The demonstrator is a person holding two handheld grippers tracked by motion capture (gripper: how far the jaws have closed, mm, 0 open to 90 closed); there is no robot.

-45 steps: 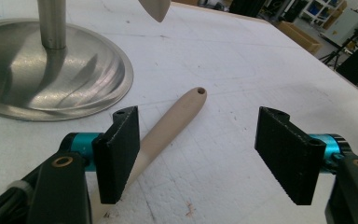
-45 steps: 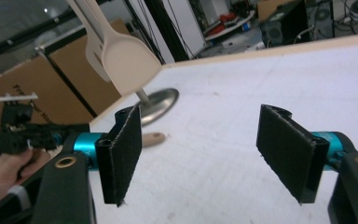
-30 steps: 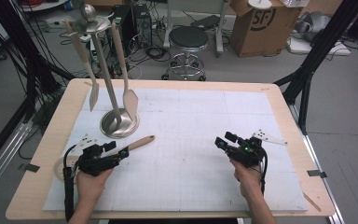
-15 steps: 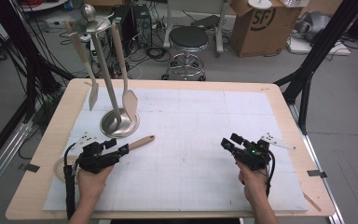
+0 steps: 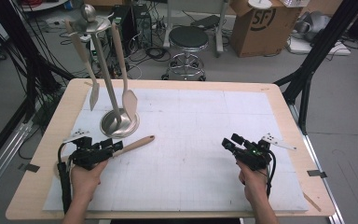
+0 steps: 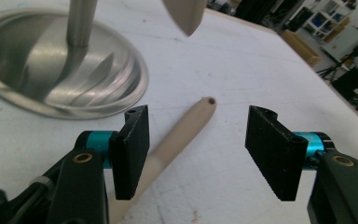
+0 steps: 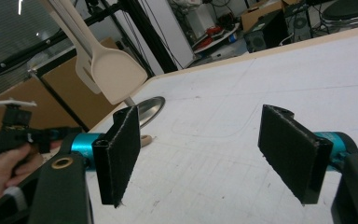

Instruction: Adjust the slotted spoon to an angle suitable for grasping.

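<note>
A wooden utensil lies on the white mat, its handle (image 5: pixel 137 144) pointing right and away. My left gripper (image 5: pixel 115 148) is open and straddles that handle (image 6: pixel 179 134), which runs nearer the left jaw; the gripper and hand hide the utensil's other end. Just beyond stands a metal rack with a round base (image 5: pixel 119 123) (image 6: pixel 51 65), and two pale utensils hang from its top disc (image 5: pixel 89 22). My right gripper (image 5: pixel 229 142) (image 7: pixel 205 149) hovers open over the mat's right half with nothing between its fingers.
A hanging spatula (image 5: pixel 94 95) and a hanging spoon (image 5: pixel 129 102) dangle close above the rack base. The right gripper view shows the hand holding the left gripper (image 7: pixel 14 133) far off. Past the table's far edge stand a stool (image 5: pixel 188 39) and a cardboard box (image 5: pixel 258 25).
My right gripper has drifted slightly toward the near edge of the table. The left gripper and the wooden utensil have hardly moved.
</note>
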